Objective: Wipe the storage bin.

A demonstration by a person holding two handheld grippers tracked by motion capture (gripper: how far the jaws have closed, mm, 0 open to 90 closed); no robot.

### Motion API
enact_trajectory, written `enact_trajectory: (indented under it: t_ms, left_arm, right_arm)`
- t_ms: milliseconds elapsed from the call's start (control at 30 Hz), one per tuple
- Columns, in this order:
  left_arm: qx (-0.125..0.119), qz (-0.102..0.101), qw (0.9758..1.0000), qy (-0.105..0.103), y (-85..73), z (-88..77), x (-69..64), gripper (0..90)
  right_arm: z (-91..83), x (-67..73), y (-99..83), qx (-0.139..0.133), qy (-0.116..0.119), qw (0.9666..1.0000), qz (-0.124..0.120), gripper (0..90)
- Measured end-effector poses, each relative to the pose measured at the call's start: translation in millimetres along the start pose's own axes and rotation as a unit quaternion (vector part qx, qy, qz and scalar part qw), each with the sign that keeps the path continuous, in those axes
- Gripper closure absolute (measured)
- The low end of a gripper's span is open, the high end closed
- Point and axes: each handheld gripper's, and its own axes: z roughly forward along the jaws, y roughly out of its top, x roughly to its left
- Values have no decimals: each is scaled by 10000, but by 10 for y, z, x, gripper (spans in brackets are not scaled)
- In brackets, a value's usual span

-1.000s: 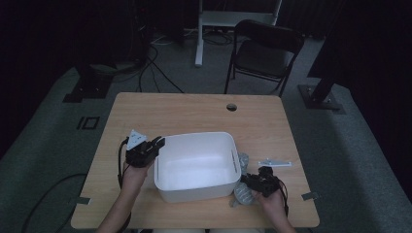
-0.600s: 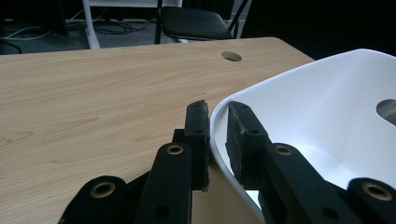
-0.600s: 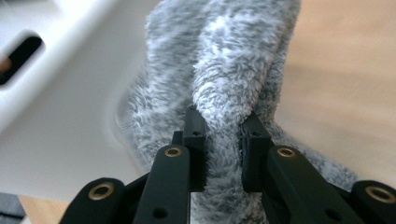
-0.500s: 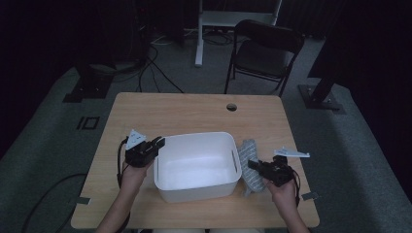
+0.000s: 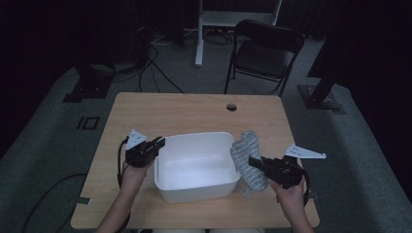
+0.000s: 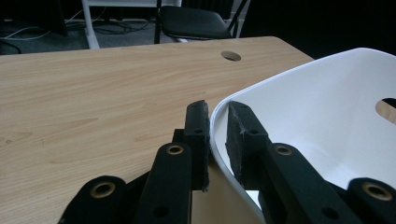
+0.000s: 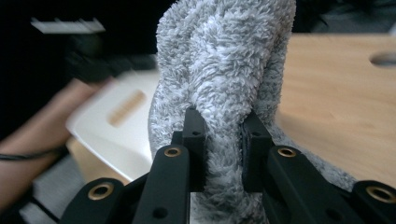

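Dim room, grey carpet floor (image 5: 43,145), black folding chair (image 5: 266,54) at 12 o'clock, floor cables (image 5: 160,68) at 11 o'clock, wooden bench (image 5: 194,114)

White tub (image 5: 197,167), plain, near centre. Right of it, fuzzy grey cloth (image 5: 248,160) with paler stripes. Light wood-grain table (image 5: 194,114). Black jaws on both grippers. Black chair (image 5: 265,53) far right.

A dim lab or studio: dark curtains, floor cables (image 5: 160,68), a folding chair (image 5: 266,53) beyond the desk (image 5: 194,114).
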Motion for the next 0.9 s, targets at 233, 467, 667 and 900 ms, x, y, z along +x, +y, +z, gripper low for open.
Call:
enact_trajectory:
  t_ms: [233, 467, 667, 900]
  left_arm:
    - [1, -6, 10000, 9, 0, 1, -2, 785]
    - [0, -20, 10000, 51, 0, 3, -13, 785]
    - [30, 21, 9999, 132, 8, 7, -37, 786]
    - [37, 28, 9999, 101, 9, 7, -30, 787]
  right_arm:
    - [233, -127, -151, 254, -357, 9990, 72, 769]
    - [405, -231, -262, 484, -551, 9972, 132, 773]
    - [530, -301, -269, 624, -507, 9966, 163, 775]
    - [709, -387, -314, 810, -647, 9944, 214, 777]
